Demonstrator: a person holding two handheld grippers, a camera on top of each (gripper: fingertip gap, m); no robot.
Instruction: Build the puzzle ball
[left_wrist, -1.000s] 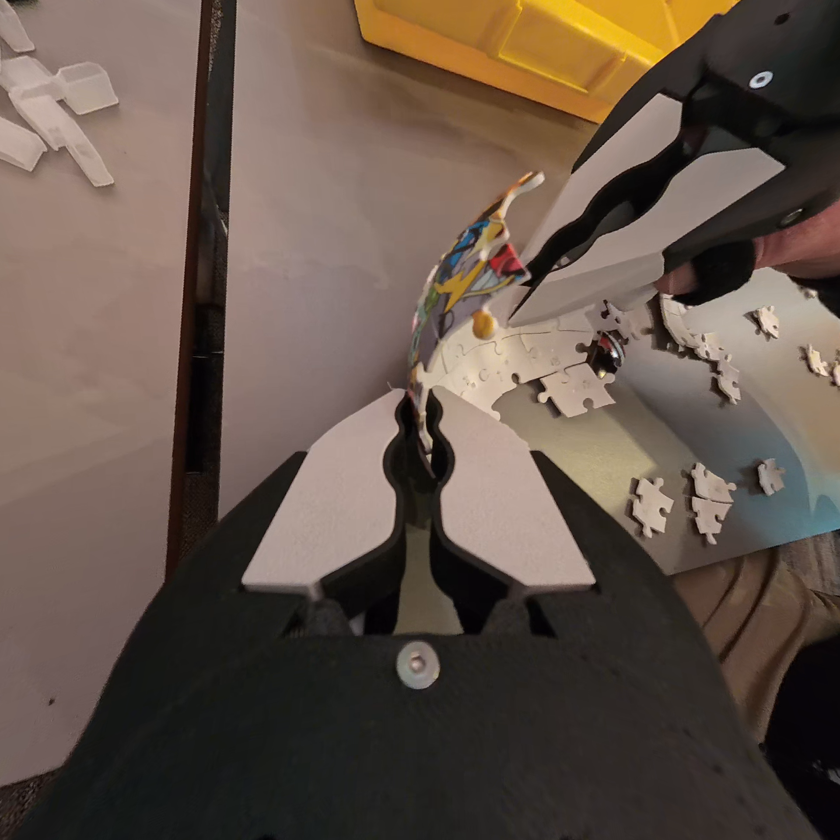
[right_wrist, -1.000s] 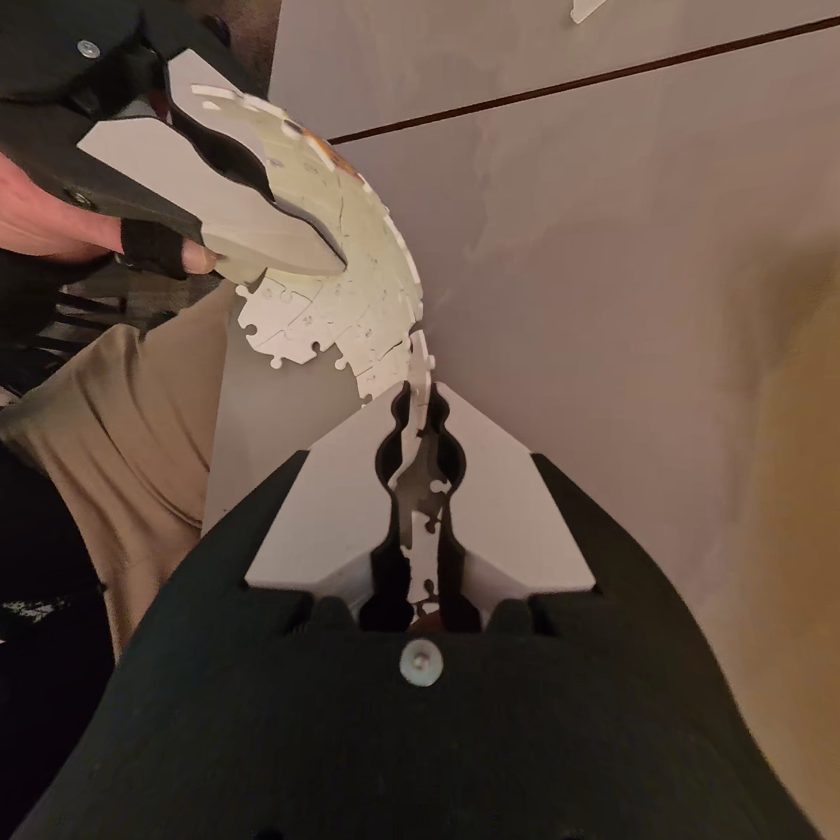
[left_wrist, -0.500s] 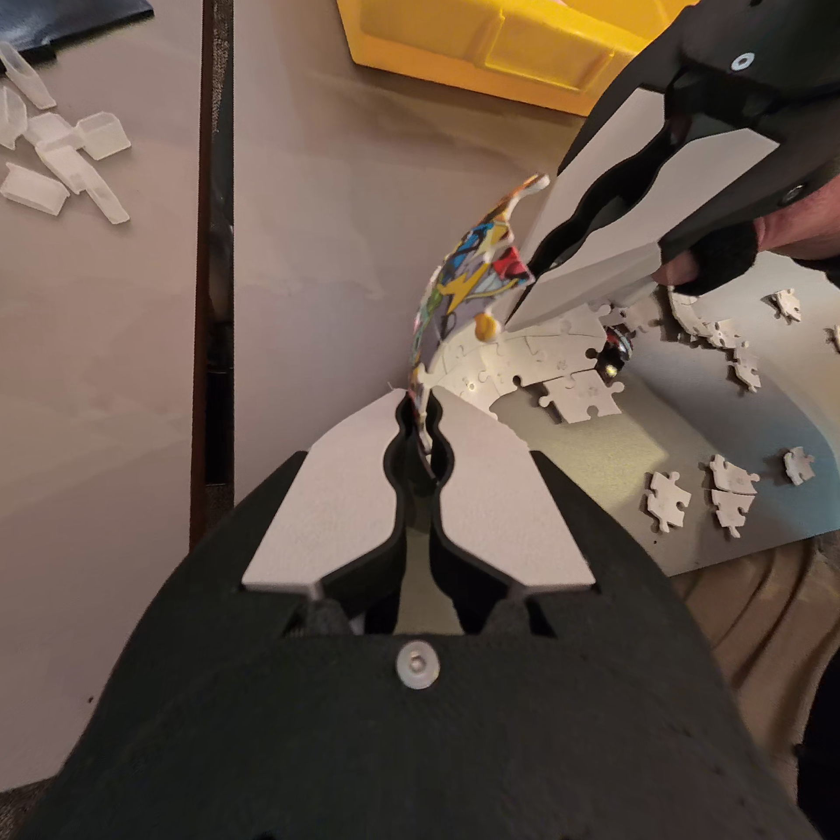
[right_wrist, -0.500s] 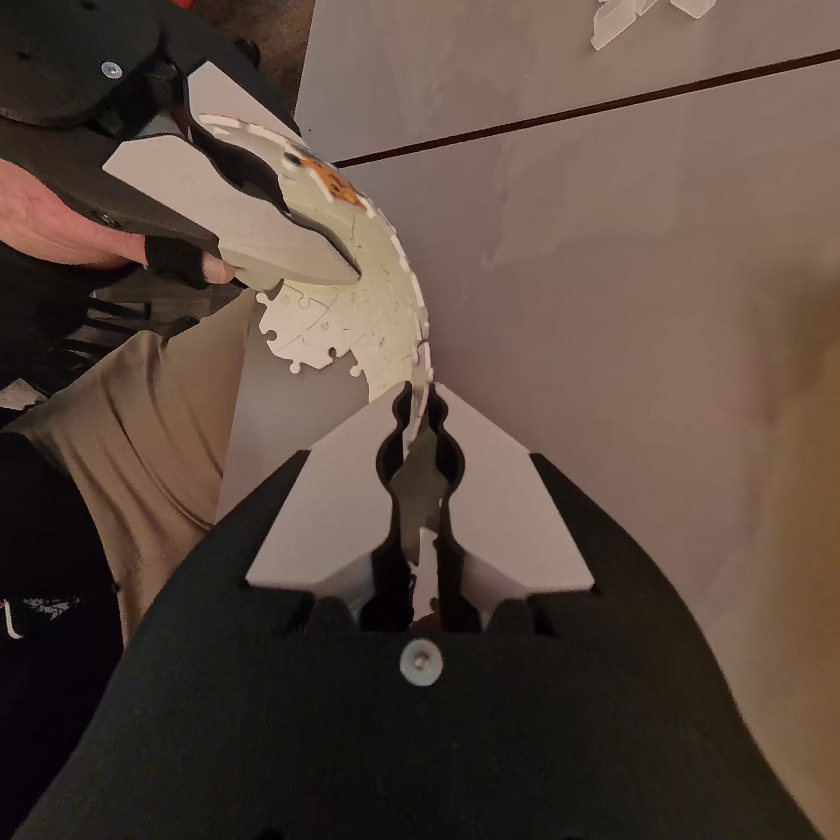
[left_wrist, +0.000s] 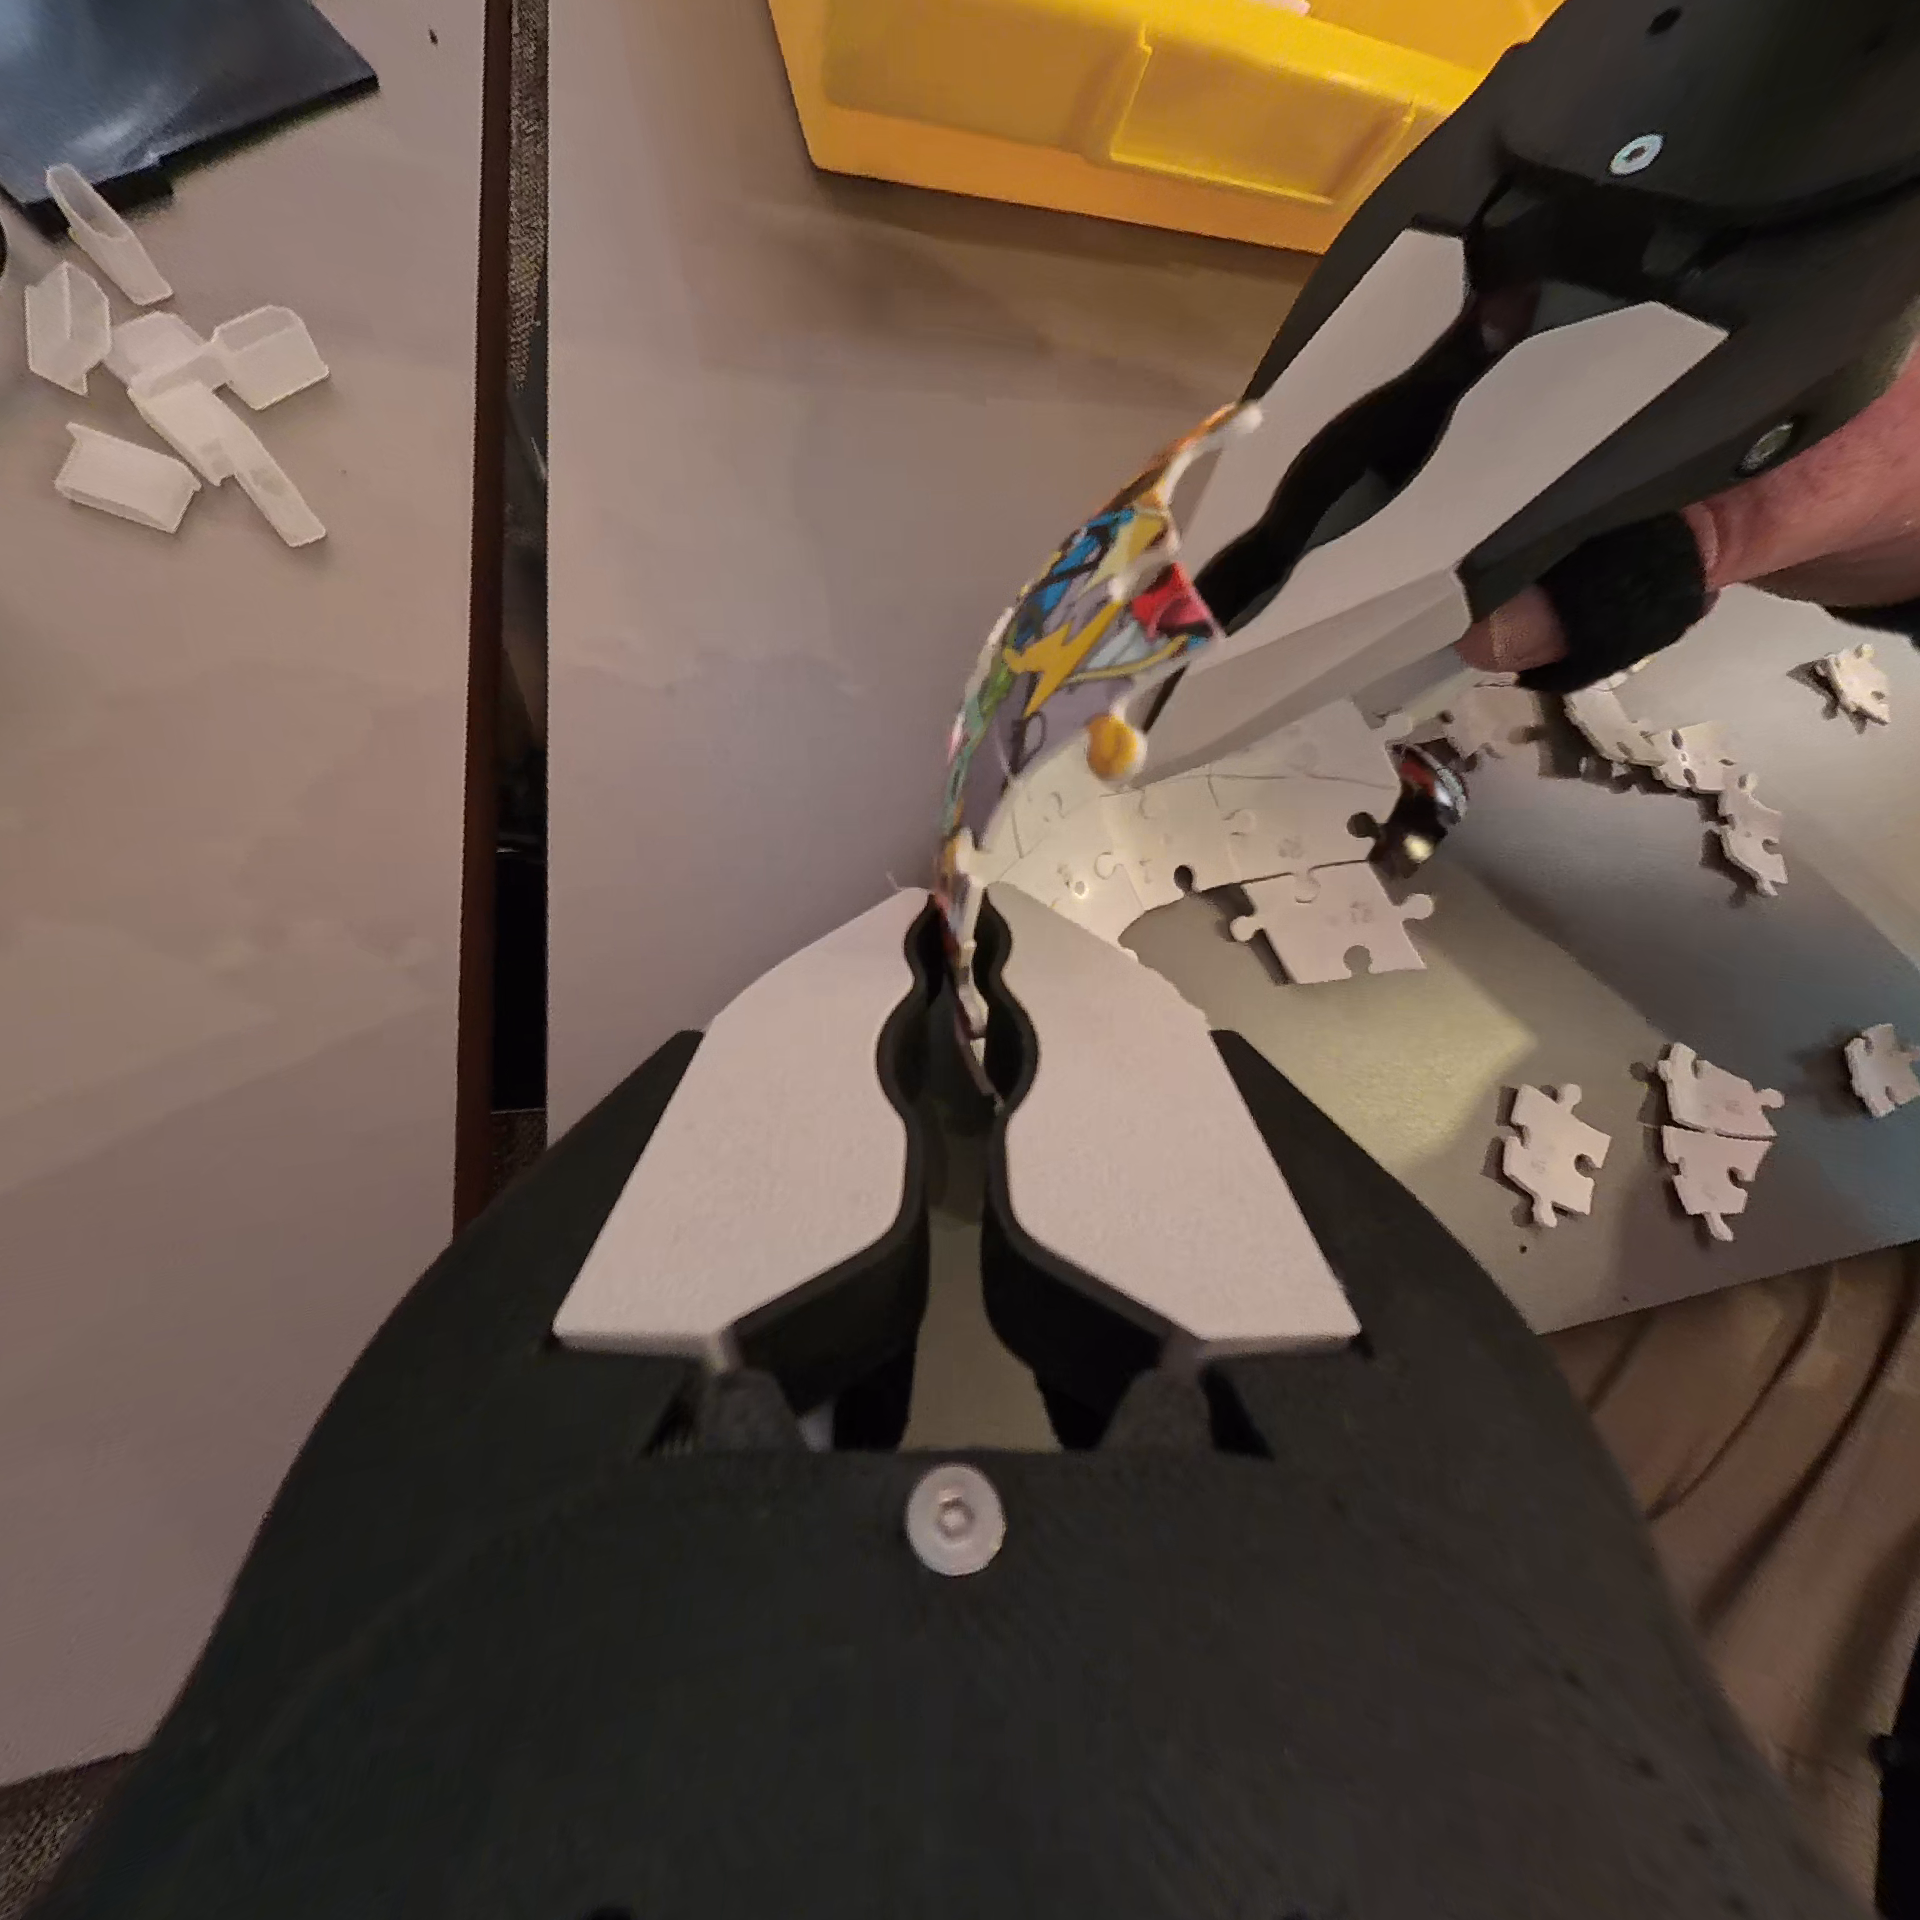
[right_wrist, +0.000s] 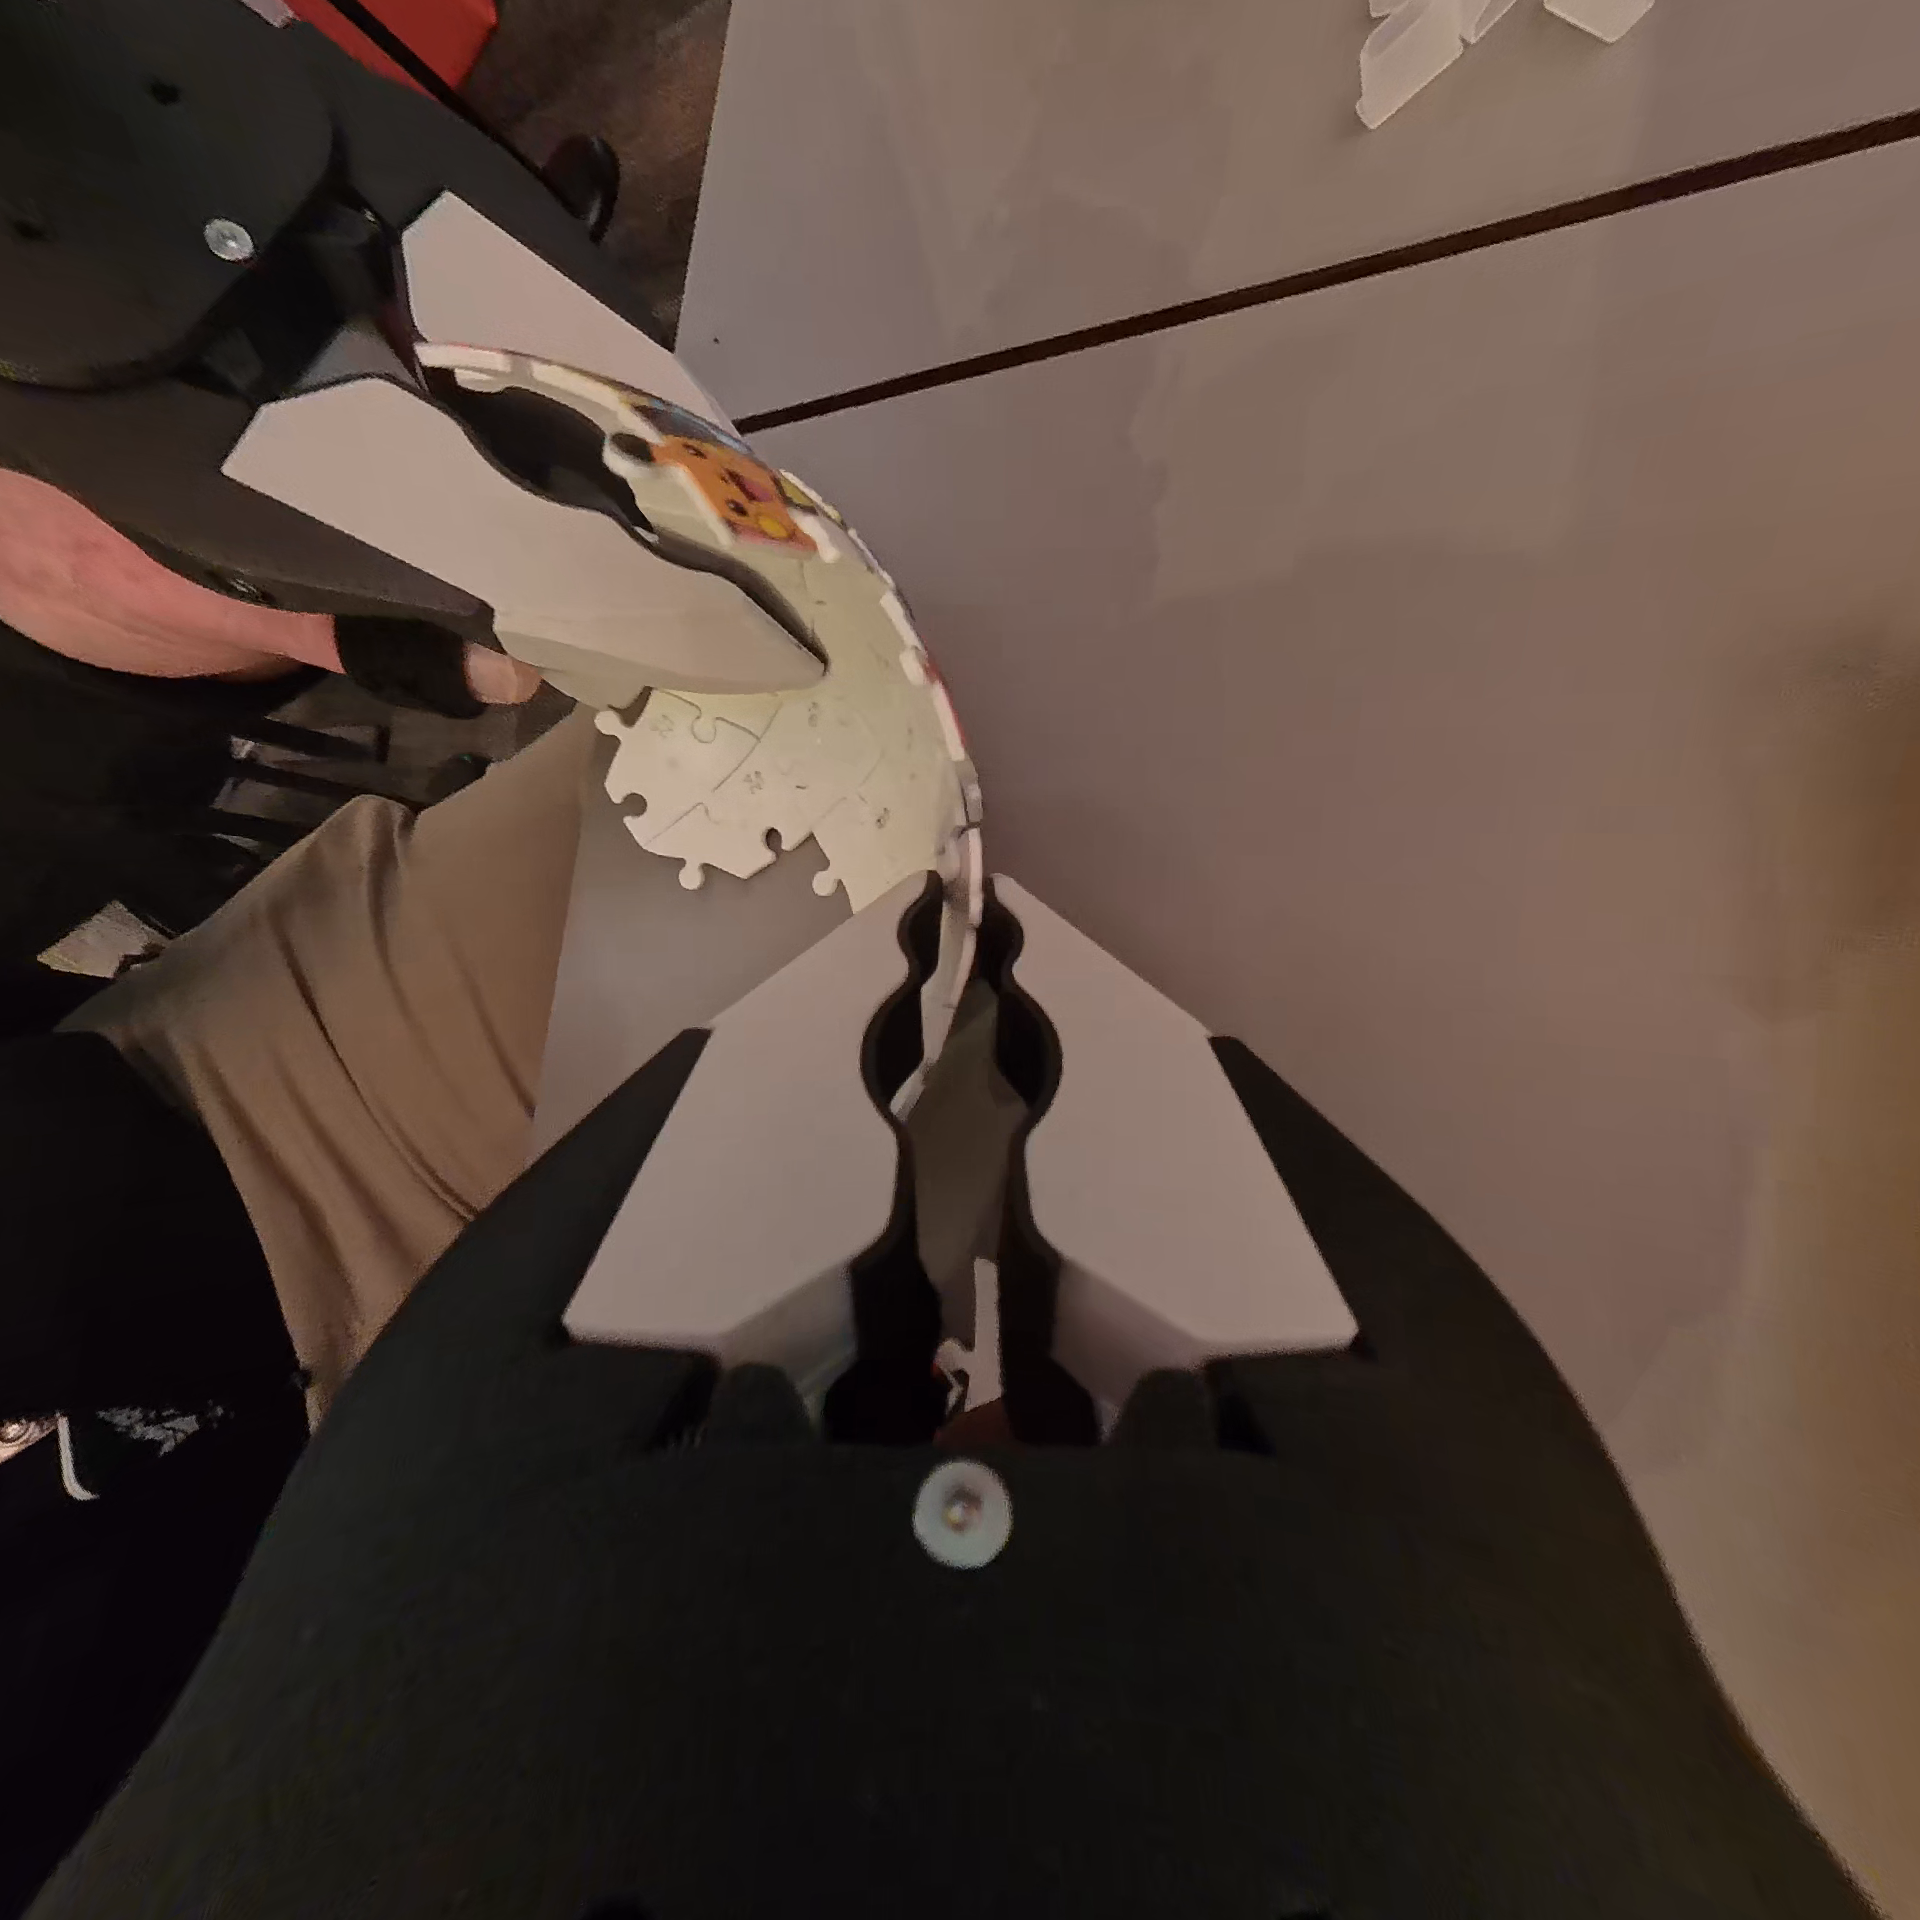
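1. Where two grey desk tops meet along a dark seam, spread wide under both grippers.
2. Yellow bin at the far edge of the right-hand desk top.
3. Left gripper low in the foreground, fingers clamped on the near edge of the curved puzzle ball section.
4. Right gripper reaching in from the far right, fingers pinched on the opposite edge of that section; same grip seen in the right wrist view.
5. Puzzle ball section held off the desk between both grippers, printed side outward, pale underside inward.
6. Clear plastic pieces clustered on the left-hand desk top, well apart.
7. Loose puzzle pieces scattered face down near the right-hand desk's near edge.
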